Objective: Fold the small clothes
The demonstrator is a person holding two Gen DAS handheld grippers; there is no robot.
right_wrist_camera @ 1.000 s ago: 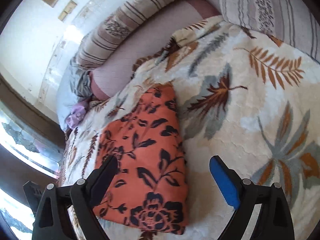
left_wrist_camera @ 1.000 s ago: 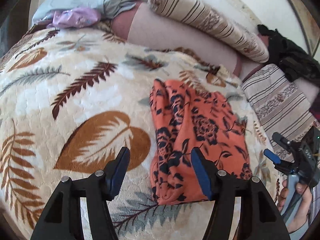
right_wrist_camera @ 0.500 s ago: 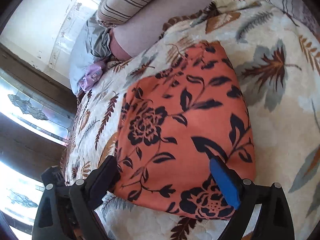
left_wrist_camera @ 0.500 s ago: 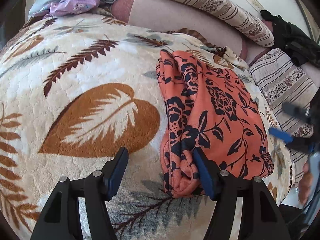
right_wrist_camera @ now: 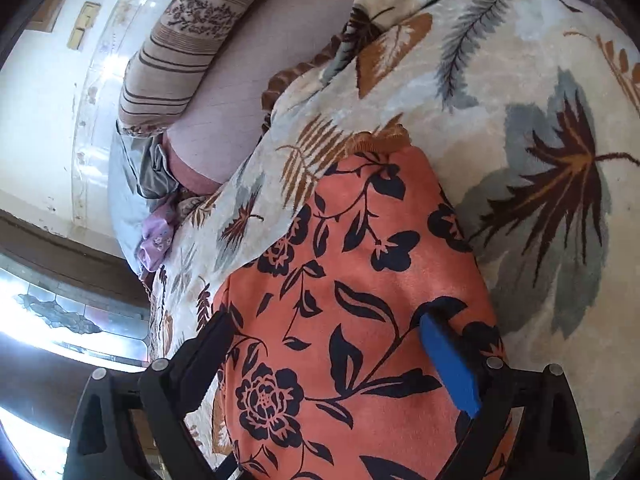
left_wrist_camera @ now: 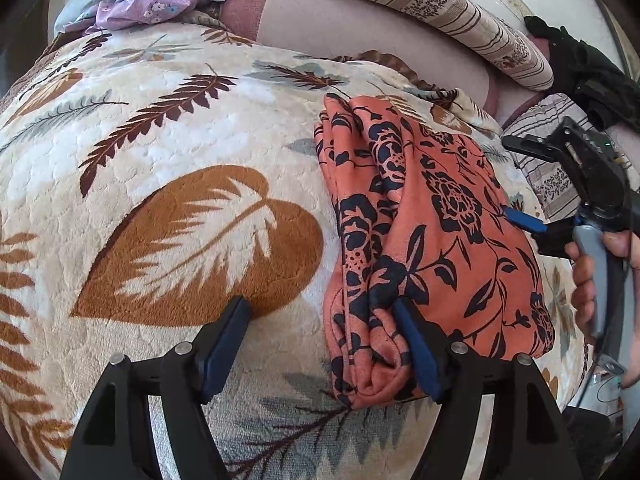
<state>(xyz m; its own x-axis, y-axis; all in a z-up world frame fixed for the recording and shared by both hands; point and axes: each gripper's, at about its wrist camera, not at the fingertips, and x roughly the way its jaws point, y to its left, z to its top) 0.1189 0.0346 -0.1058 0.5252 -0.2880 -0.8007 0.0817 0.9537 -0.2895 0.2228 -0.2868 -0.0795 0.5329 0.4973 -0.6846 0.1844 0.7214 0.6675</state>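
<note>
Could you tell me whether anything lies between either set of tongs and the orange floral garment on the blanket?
Nothing visible does. The left tongs stand open at the orange floral garment, one finger against its folded edge, the other over bare blanket. The right tongs are open directly over the same cloth.

Bed with leaf-print fleece blanket (left_wrist_camera: 168, 152); folded orange floral garment (left_wrist_camera: 432, 240) lies on it (right side), striped bolster (left_wrist_camera: 460, 20) behind, lilac cloth (left_wrist_camera: 144, 4) far corner.

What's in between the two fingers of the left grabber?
In the left wrist view, mostly bare leaf blanket, plus the orange flowered cloth's folded near edge beside one finger of the open left gripper.
</note>
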